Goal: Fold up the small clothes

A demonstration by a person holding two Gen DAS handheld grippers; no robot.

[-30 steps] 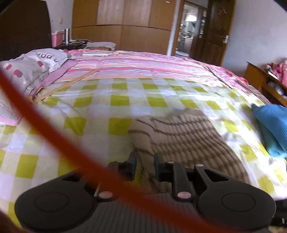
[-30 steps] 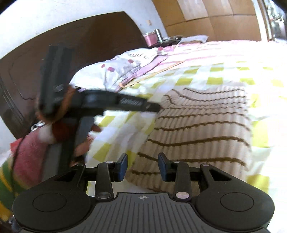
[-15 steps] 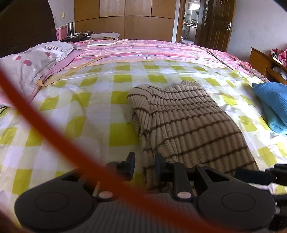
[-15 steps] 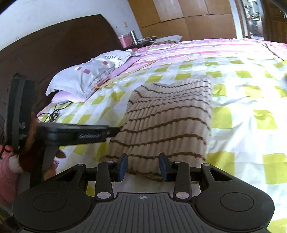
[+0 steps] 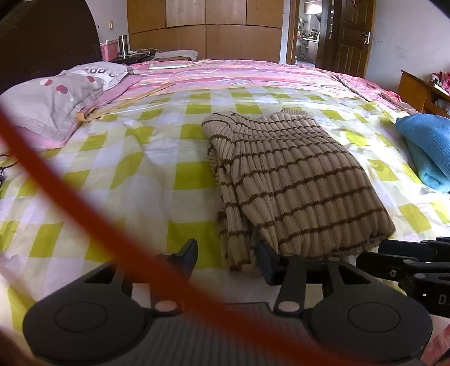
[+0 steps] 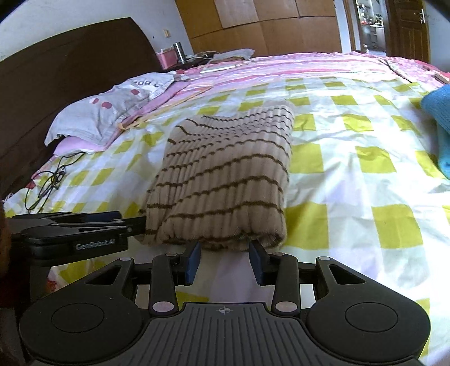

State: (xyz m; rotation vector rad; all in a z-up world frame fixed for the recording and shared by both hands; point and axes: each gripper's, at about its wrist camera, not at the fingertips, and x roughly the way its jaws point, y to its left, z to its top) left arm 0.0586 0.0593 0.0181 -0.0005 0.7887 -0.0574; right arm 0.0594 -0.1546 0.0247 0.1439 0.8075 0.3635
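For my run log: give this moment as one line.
striped sweater: folded on bed | left gripper: opening | right gripper: open

Black left claw (image 5: 226,260), blue-padded black right claw (image 6: 225,261), "GenRobot.AI" lettering

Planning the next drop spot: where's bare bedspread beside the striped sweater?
Free: checked bedspread between the pillow and striped sweater; a narrower strip between sweater and blue garment. Crowded: the sweater's near hem, where both tongs, left and right, sit.

sunlit bedroom: wooden wardrobe (image 5: 225,25), dark headboard (image 6: 70,70), open door (image 5: 351,36).
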